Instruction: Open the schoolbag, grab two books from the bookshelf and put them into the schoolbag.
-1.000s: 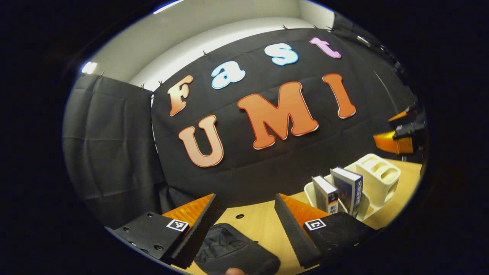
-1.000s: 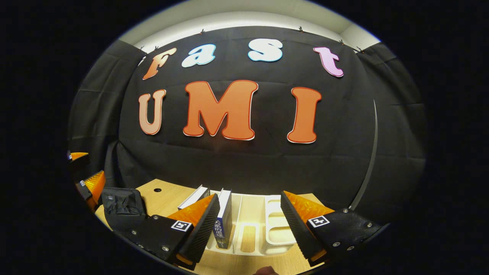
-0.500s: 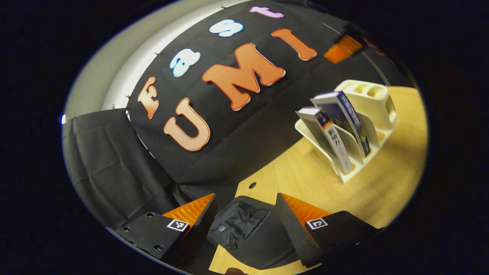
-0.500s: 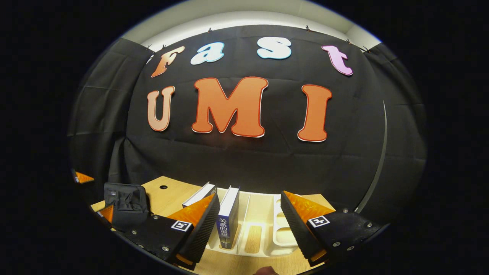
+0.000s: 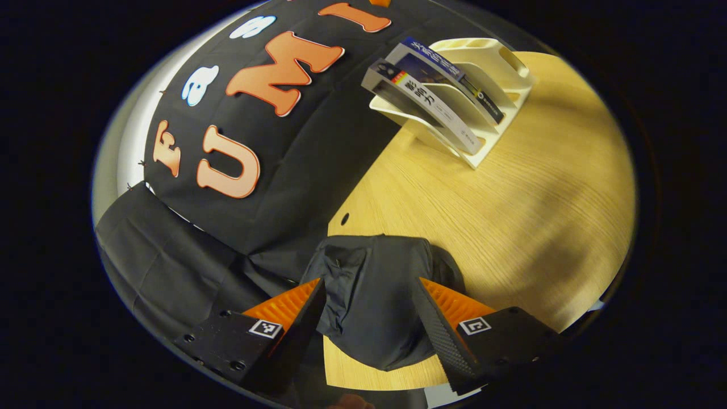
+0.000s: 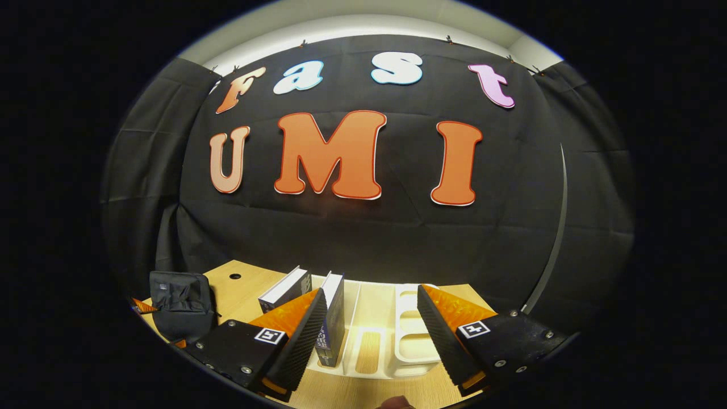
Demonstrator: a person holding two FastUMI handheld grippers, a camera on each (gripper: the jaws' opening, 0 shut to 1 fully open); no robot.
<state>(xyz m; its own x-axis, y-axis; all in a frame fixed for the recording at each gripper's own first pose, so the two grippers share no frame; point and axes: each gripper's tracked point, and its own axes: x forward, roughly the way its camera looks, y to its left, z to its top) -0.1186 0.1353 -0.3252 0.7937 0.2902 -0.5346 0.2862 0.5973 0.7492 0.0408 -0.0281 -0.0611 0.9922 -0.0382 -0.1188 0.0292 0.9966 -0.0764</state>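
Observation:
A black schoolbag point(image 5: 377, 295) lies on the wooden table point(image 5: 511, 187), right in front of my left gripper point(image 5: 369, 307), which is open with its fingers spread either side of the bag's top. A cream bookshelf point(image 5: 477, 85) holds two books point(image 5: 437, 94) leaning in its slots at the far side. In the right gripper view the same bookshelf point(image 6: 409, 335) stands close ahead, with the two books point(image 6: 332, 318) upright in its left slots. My right gripper point(image 6: 369, 335) is open, hovering in front of the shelf. The schoolbag point(image 6: 179, 304) sits at the left.
The black cloth wall point(image 6: 363, 238) closes off the back of the table. A small round hole point(image 5: 344, 217) is in the tabletop behind the bag. Bare wood lies between the bag and the bookshelf.
My left gripper has tilted down and rolled toward the schoolbag, which now sits between its fingers. The right gripper has barely shifted in front of the bookshelf.

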